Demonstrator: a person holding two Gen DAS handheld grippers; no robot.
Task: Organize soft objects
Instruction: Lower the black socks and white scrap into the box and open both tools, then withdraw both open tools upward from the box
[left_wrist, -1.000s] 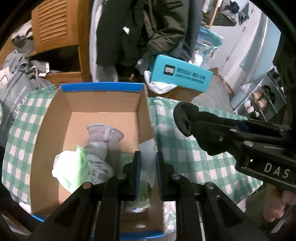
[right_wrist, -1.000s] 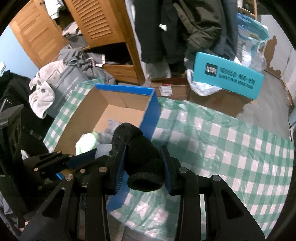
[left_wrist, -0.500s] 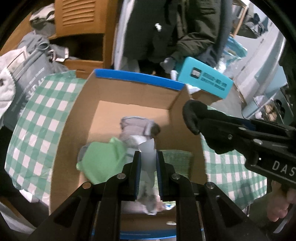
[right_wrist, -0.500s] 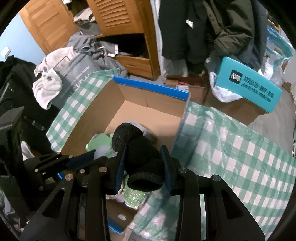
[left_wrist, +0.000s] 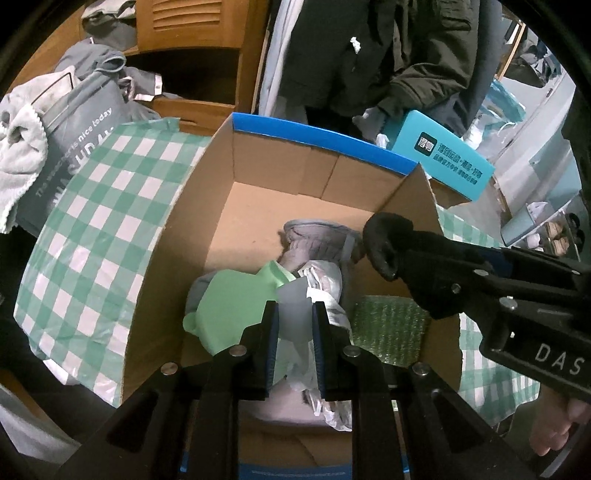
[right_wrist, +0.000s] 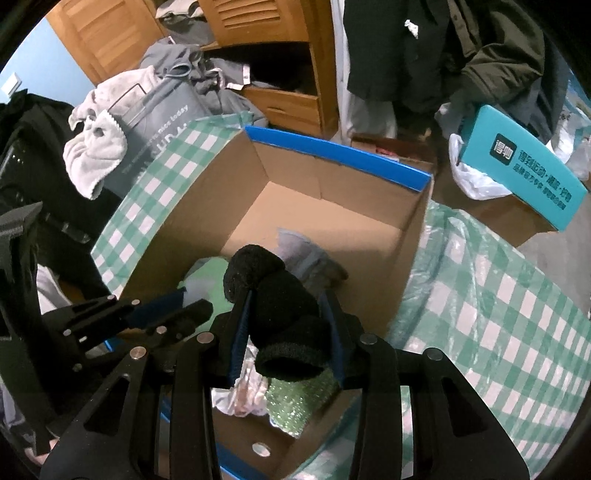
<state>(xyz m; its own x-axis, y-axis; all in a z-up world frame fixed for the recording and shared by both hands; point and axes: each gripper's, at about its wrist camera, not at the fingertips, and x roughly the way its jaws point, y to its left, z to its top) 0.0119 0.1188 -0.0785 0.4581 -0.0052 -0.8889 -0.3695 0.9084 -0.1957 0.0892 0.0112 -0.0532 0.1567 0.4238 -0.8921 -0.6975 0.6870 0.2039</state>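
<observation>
Left wrist view, nearest first: my left claw (left_wrist: 294, 321) is pinched narrow on a pale translucent wrapper (left_wrist: 295, 306), which hangs down into the cardboard box (left_wrist: 177, 236). A second ago this claw sat at the box's near right corner over the checked cloth; now it is centred above the pile, so the wrapper is where it can be let go. Just beyond my fingers lie a mint green cloth (left_wrist: 236, 295), crinkled white plastic (left_wrist: 325, 284) and a grey sock (left_wrist: 314, 240), with a green sparkly piece (left_wrist: 388, 321) against the right wall. My right claw (left_wrist: 391, 254) comes in over that wall, closed on a rolled black sock (left_wrist: 384, 240). In the right wrist view that sock (right_wrist: 280, 314) fills the gap between my right fingers, and it too has travelled from above the green checked tabletop (right_wrist: 498, 314) to above the box interior. I judge both loads are ready to drop, and little else looks left on the cloth. Farther back stand a teal carton (left_wrist: 447, 162), a grey tote bag (right_wrist: 159, 125) and the wooden wardrobe (right_wrist: 258, 22)
</observation>
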